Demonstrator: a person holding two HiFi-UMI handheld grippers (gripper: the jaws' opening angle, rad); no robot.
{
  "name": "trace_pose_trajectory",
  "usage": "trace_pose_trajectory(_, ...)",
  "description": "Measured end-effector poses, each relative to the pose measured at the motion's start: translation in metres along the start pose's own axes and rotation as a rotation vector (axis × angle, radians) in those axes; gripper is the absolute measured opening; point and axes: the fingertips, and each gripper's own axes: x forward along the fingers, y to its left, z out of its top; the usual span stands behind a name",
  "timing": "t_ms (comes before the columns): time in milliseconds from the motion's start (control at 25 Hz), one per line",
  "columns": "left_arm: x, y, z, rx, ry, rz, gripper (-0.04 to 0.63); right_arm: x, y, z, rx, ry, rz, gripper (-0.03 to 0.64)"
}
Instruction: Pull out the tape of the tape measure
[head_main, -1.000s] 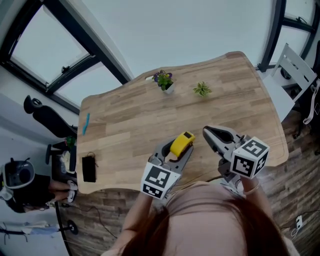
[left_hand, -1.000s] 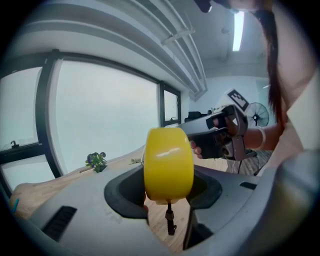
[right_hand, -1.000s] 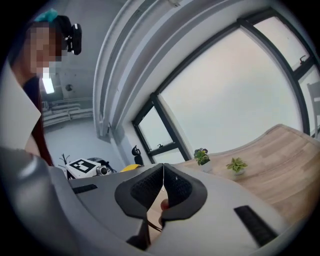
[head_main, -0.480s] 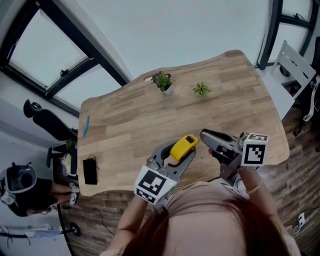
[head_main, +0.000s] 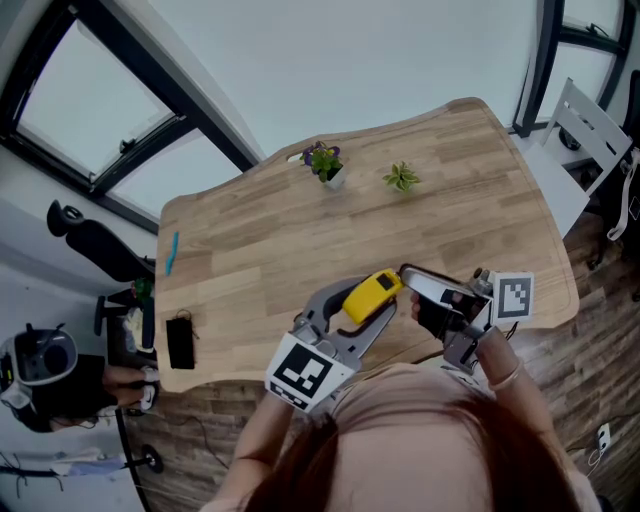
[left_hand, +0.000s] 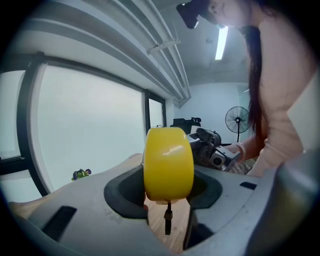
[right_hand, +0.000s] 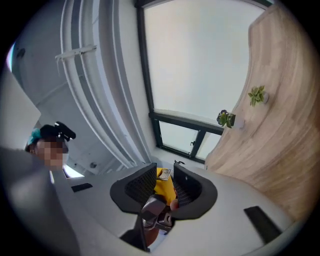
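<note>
Your left gripper (left_hand: 167, 186) is clamped on the yellow tape measure (left_hand: 168, 165): its two dark pads press the case's flat sides, the rounded yellow edge faces the camera, and a short dark strap (left_hand: 168, 220) hangs from the case's underside. In the head view you hold that gripper just in front of your chest, above the near edge of the wooden table (head_main: 300, 230), with the case raised off the wood and pointing toward your other hand. Your right gripper (right_hand: 165, 182) is rolled onto its side and comes in from the right, with its jaws standing apart. The yellow case and its small metal hook (right_hand: 164, 174) show in the gap between the ribbed pads, though you cannot tell from any view whether a pad touches them. Further out, two small potted plants (head_main: 326, 160) stand near the table's far edge, well apart from both grippers. A blue pen-like item (head_main: 172, 247) and a flat black object (head_main: 179, 340) lie at the table's left end.
</note>
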Motion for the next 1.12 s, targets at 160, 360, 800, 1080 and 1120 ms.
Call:
trace_pose_trajectory(160, 0.002, -0.004, 0.001, 0.002, 0.004, -0.014, 0.175, -0.003, 0.002, -0.001, 0.1, -0.012, 0.061, 0.081)
trace_pose_trajectory(360, 0.002, -0.009, 0.003, 0.037, 0.018, -0.035, 0.175, -0.005, 0.004, -0.004, 0.197, -0.019, 0.124, 0.081)
trace_pose_trajectory(800, 0.006, -0.013, -0.009, 0.083, 0.119, -0.065, 0.175, -0.005, -0.001, -0.016, 0.398, -0.019, 0.212, 0.08)
trace_pose_trajectory(1080, 0.007, -0.012, -0.027, 0.118, 0.241, -0.07, 0.173, -0.008, -0.015, -0.021, 0.408, -0.022, 0.145, 0.078)
trace_pose_trajectory(1120, 0.008, -0.012, -0.028, 0.121, 0.252, -0.07, 0.173, -0.008, -0.016, -0.022, 0.406, -0.023, 0.139, 0.078)
